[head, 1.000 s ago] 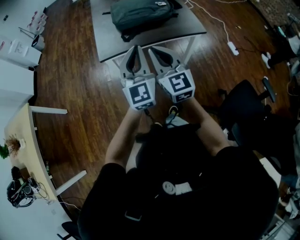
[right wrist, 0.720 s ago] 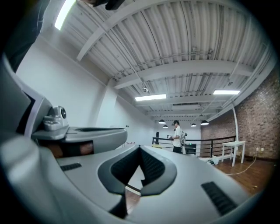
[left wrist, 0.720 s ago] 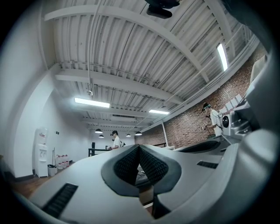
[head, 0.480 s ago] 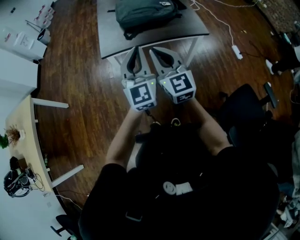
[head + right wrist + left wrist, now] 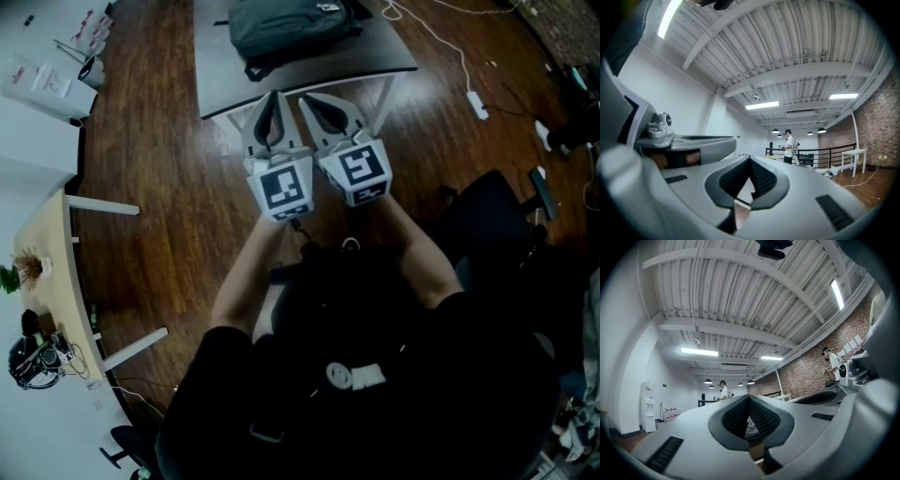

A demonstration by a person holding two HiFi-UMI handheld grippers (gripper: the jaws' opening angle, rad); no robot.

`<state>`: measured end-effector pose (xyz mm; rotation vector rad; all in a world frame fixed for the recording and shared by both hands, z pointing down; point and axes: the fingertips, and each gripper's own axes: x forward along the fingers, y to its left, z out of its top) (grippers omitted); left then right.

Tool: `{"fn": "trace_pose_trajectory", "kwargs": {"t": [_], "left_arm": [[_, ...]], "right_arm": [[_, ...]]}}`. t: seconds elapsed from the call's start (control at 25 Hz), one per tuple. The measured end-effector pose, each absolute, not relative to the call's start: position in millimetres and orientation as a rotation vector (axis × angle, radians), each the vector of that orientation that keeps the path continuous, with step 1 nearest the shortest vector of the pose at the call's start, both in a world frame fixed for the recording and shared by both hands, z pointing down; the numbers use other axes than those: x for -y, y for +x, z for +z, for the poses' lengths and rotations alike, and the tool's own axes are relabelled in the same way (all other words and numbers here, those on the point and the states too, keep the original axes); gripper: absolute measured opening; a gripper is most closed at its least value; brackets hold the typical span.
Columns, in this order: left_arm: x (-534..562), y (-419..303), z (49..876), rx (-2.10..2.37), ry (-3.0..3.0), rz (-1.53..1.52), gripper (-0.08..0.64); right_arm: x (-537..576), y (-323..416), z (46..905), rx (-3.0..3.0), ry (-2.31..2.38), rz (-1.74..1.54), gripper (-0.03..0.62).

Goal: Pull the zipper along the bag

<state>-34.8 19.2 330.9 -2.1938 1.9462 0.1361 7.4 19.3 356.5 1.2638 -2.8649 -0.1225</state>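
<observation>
two grippers are held side by side in front of the person, the left gripper (image 5: pixel 273 96) and the right gripper (image 5: pixel 303 97) both pointing toward the near edge of a grey table (image 5: pixel 375 56). both are clenched and hold nothing, the ribbed pads (image 5: pixel 761 418) of the left meeting at their tips and the pads (image 5: pixel 761 180) of the right likewise. the dark bag (image 5: pixel 286 28) lies on the table beyond the tips, apart from both grippers, its zipper too small to make out.
</observation>
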Motion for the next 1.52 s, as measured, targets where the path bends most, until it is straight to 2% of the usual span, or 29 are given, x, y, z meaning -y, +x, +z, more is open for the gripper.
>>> {"fn": "trace_pose_trajectory", "kwargs": {"t": [1.52], "left_arm": [[-4.4,-40.8,329.8,-1.961,-2.183,0.155,0.006]], "right_arm": [[-4.7,4.6,356.8,2.844,1.276,-0.14,0.009]]}}
